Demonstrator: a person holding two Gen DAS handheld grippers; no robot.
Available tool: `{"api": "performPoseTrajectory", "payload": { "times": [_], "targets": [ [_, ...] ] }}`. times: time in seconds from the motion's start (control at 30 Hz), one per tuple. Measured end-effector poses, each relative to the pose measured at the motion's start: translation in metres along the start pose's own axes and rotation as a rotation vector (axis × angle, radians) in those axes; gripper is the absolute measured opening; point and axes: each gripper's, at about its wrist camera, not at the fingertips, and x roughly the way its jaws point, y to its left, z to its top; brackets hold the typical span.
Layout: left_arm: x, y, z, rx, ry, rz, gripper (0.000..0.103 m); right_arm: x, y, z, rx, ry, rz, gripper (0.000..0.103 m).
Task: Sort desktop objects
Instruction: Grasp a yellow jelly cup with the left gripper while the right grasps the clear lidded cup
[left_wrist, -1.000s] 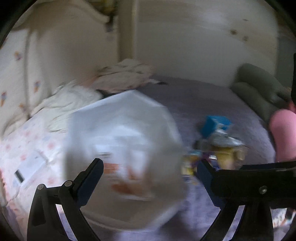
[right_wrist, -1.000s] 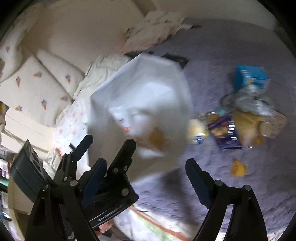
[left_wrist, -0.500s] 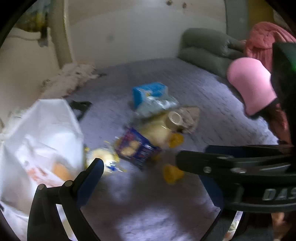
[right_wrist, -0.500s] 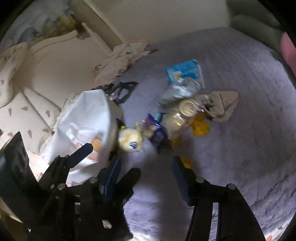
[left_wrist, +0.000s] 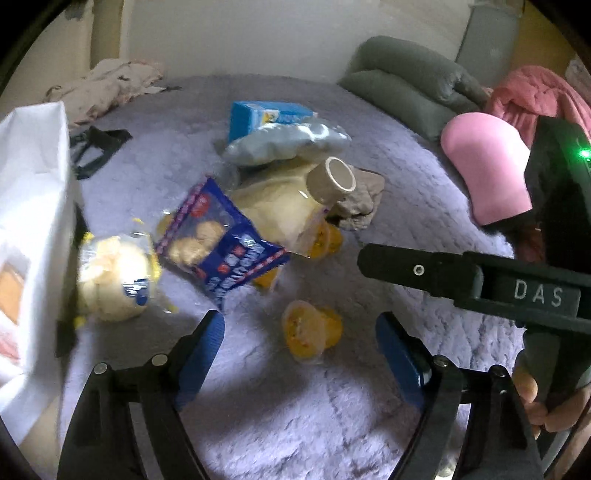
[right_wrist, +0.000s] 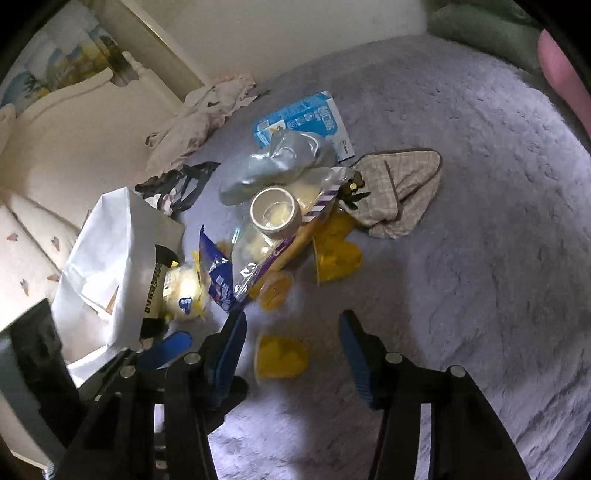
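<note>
Hardly begun: snacks, a jelly cup (right_wrist: 282, 356) and a cloth (right_wrist: 402, 192) lie loose beside the white bag (left_wrist: 33, 206) (contents mostly hidden), while the left gripper (left_wrist: 299, 354) and right gripper (right_wrist: 291, 347), jaws just narrowing yet apart, grip nothing.

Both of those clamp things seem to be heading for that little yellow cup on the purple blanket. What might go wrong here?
The left gripper and right gripper, whose jaws have both just been closing, bracket the same yellow jelly cup without touching it, so they may collide. The cup lies tipped on soft fleece and might roll or get pushed down. A swing sideways could knock the white paper bag beside the pile.
</note>
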Motion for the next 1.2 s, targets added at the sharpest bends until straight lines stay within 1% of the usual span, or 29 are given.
{"api": "performPoseTrajectory", "payload": {
  "times": [0.07,0.13,0.2,0.23,0.27,0.3,0.33,0.37,0.43,0.57,0.63,0.73,0.87,0.93,1.03,1.13,1.2],
  "targets": [
    [0.005,-0.007,-0.001,0.015,0.004,-0.028,0.084,0.004,-0.007,0.002,0.021,0.014,-0.005,0.050],
    [0.010,-0.017,-0.003,0.040,0.002,-0.036,0.084,0.004,-0.014,0.003,0.039,0.014,-0.013,0.050],
    [0.020,-0.026,-0.005,0.068,0.000,-0.005,0.084,-0.001,-0.021,0.006,0.057,-0.005,-0.018,0.050],
    [0.027,-0.029,-0.006,0.075,0.011,0.013,0.083,-0.003,-0.025,0.007,0.071,-0.015,-0.012,0.050],
    [0.037,-0.031,-0.009,0.077,0.035,0.036,0.070,-0.003,-0.027,0.007,0.085,-0.017,-0.004,0.050],
    [0.045,-0.030,-0.011,0.076,0.055,0.048,0.043,-0.002,-0.029,0.008,0.101,-0.017,0.006,0.050],
    [0.052,-0.029,-0.013,0.070,0.081,0.079,0.042,-0.002,-0.032,0.008,0.114,-0.014,0.016,0.050],
    [0.057,-0.029,-0.015,0.068,0.086,0.098,0.042,-0.002,-0.034,0.008,0.122,-0.011,0.019,0.050],
    [0.052,-0.029,-0.017,0.057,0.049,0.090,0.042,-0.002,-0.035,0.009,0.125,-0.019,0.015,0.050],
    [0.043,-0.022,-0.018,-0.012,0.042,0.056,0.042,0.000,-0.035,0.010,0.133,-0.025,0.035,0.050],
    [0.036,-0.018,-0.020,-0.036,0.042,0.053,0.042,0.001,-0.033,0.011,0.130,-0.024,0.047,0.050],
    [0.024,-0.017,-0.019,-0.043,0.031,0.059,0.042,0.003,-0.023,0.014,0.100,-0.047,0.065,0.050],
    [0.000,-0.014,-0.015,-0.069,-0.020,0.054,0.042,0.008,-0.003,0.017,0.022,-0.079,0.075,0.050],
    [-0.010,-0.013,-0.012,-0.073,-0.039,0.053,0.042,0.012,0.006,0.020,-0.024,-0.101,0.052,0.049],
    [-0.021,-0.012,-0.003,-0.065,-0.065,0.069,0.042,0.017,0.014,0.024,-0.085,-0.152,0.001,0.039],
    [-0.019,-0.004,0.010,-0.051,-0.074,0.099,0.042,0.020,0.020,0.027,-0.134,-0.200,-0.029,0.038],
    [-0.024,-0.005,0.011,-0.039,-0.076,0.107,0.042,0.023,0.020,0.028,-0.149,-0.210,-0.044,0.038]
  ]
}}
